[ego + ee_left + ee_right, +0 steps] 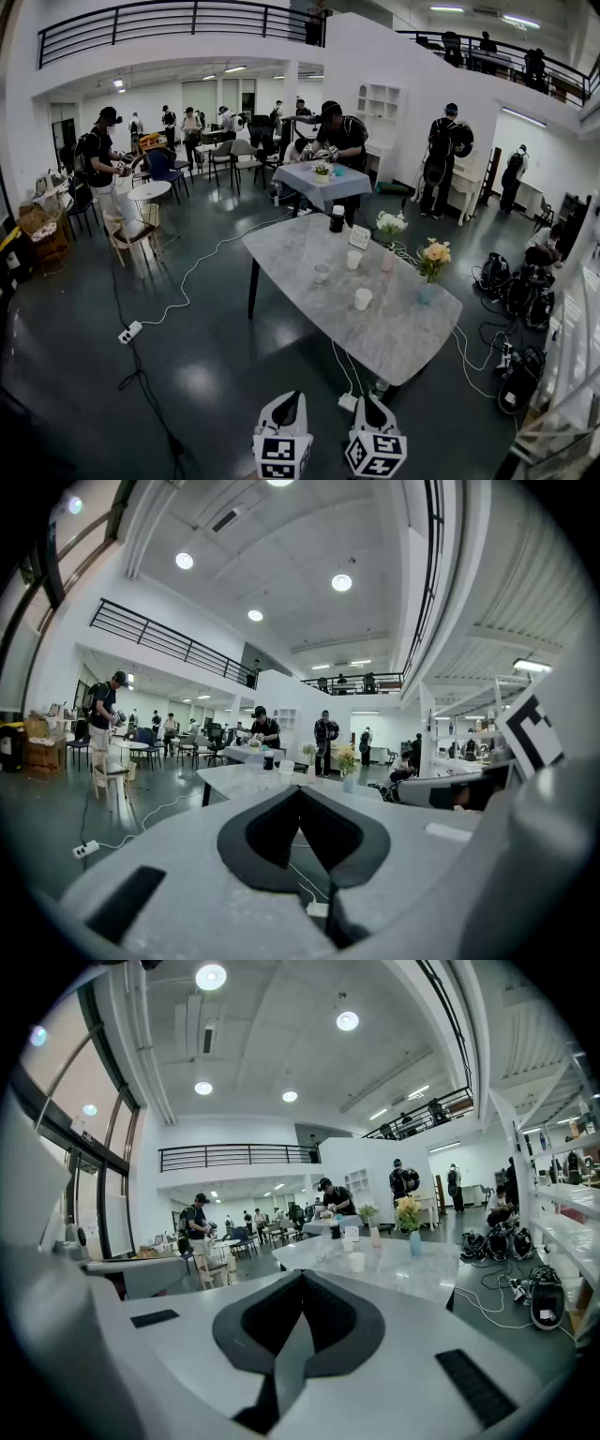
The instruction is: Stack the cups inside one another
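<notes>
A marble table (pixel 403 337) stands ahead, out of reach of both grippers. Three separate cups stand upright on it: a white cup (pixel 363 298) nearest, a clear cup (pixel 322 273) to its left and another white cup (pixel 353 260) behind. My left gripper (pixel 292 399) and right gripper (pixel 369 405) hover side by side over the floor short of the table's near end, both shut with nothing between the jaws. The right gripper view shows the nearest white cup (pixel 356 1261) far beyond the shut right gripper (pixel 302 1275). The left gripper (pixel 300 790) points at the table (pixel 239 778) from a distance.
Also on the table are a black flask (pixel 337 220), a card (pixel 360 236), a pink vase (pixel 388 262) and a blue vase with yellow flowers (pixel 431 255). Cables and power strips (pixel 130 332) lie on the floor. Bags (pixel 520 291) sit at the right. Several people work at tables behind.
</notes>
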Motion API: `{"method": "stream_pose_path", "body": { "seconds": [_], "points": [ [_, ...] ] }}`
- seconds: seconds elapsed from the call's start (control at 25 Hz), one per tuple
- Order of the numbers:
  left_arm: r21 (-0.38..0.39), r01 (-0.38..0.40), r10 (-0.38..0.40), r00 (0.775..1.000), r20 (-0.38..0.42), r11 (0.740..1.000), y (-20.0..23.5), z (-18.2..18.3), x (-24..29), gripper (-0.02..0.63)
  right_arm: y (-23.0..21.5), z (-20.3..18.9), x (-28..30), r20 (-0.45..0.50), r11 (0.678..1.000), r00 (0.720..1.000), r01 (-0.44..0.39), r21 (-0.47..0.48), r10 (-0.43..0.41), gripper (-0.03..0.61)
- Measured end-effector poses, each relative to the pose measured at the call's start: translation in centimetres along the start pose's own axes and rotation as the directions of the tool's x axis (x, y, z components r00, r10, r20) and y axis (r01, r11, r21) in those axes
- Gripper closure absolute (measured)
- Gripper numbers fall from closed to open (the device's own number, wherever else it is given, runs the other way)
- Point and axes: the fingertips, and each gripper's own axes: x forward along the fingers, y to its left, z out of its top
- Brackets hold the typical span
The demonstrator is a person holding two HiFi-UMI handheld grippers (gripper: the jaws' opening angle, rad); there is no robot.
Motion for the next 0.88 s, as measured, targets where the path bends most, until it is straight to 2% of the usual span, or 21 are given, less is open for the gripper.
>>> {"method": "stream_pose_path", "body": {
  "seconds": [0.36, 0.56, 0.88],
  "points": [
    [-0.018, -0.008, 0.008, 1.000, -0.001, 1.000, 0.8, -0.1, 0.0, 0.618, -0.4, -0.5, -0.2, -0.015, 1.000, 1.000, 0.020, -0.005, -0.020, 0.572],
    [-0.021, 0.013, -0.013, 1.000, -0.006, 1.000, 1.4, -0.6, 0.3, 0.617, 0.3, -0.4, 0.2, -0.004, 1.000, 1.000, 0.023, 0.003, -0.023, 0.572],
    [-0.011, 0.036, -0.036, 0.999, -0.005, 0.999, 5.1, -0.2, 0.7, 0.617, 2.6, 0.2, 2.2, 0.038, 0.997, 0.998, 0.044, 0.056, -0.046, 0.572]
  ]
}}
